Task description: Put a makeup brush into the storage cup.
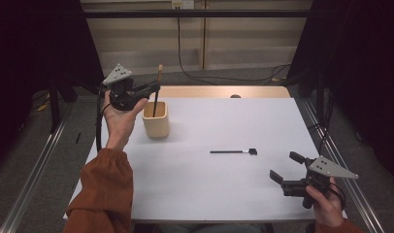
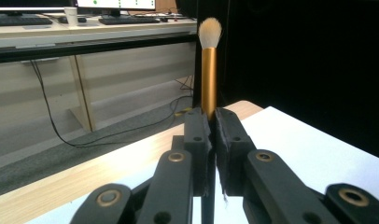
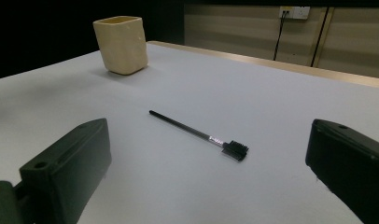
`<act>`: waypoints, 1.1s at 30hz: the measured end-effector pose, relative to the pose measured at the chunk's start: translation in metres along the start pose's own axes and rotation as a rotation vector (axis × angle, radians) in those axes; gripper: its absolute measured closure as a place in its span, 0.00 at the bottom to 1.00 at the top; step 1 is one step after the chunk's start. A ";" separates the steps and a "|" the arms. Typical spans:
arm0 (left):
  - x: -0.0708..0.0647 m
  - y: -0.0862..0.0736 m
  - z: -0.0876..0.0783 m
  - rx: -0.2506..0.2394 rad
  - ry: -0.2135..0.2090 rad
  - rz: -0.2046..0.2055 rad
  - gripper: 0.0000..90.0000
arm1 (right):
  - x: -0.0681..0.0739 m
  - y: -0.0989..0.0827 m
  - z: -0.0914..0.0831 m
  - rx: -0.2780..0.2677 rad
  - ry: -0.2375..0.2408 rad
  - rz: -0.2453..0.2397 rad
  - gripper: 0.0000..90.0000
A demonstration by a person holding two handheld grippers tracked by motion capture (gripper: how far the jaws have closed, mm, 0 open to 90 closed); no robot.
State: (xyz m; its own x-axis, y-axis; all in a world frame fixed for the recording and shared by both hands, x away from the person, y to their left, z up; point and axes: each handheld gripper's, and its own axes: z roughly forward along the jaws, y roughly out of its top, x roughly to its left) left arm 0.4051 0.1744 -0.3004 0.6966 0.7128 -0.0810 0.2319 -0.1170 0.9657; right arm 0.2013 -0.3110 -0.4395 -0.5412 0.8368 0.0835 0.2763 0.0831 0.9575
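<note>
The white bench (image 1: 209, 179) carries two things. The bigger one is a cream cup (image 1: 155, 120), which stands upright near the far left corner. The smaller one is a thin black brow brush (image 1: 233, 151), which lies flat near the middle of the bench, well apart from the cup.

The left gripper (image 1: 155, 88) is held above the cup, and its jaws are pressed together on the handle of a makeup brush (image 1: 157, 92). In the left gripper view this makeup brush (image 2: 209, 70) stands upright, with the gold part and the pale bristles on top. In the high view its dark lower end reaches down into the mouth of the cup. The right gripper (image 1: 284, 166) is at the near right of the bench with its jaws spread wide and nothing between them. In the right gripper view it faces the brow brush (image 3: 199, 133).

I judge that the step in hand is to put the makeup brush into the cup. The next move calls for a straight lowering, so the handle stays inside the rim, and then an opening of the jaws.
</note>
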 end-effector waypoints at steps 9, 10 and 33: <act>0.006 -0.008 0.007 0.004 0.021 -0.018 0.94 | 0.000 -0.001 0.001 0.005 0.002 -0.001 0.00; 0.007 -0.008 0.007 0.001 0.016 -0.021 0.94 | 0.000 -0.001 0.001 0.005 0.003 0.003 0.00; 0.032 -0.019 0.029 0.046 0.044 -0.039 0.94 | 0.000 -0.002 0.002 0.015 0.006 0.002 0.00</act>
State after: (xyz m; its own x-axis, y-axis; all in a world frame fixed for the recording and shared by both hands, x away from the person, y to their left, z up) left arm 0.4428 0.1795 -0.3283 0.6560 0.7473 -0.1059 0.2896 -0.1197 0.9496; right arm 0.2022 -0.3098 -0.4420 -0.5454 0.8336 0.0875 0.2896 0.0895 0.9530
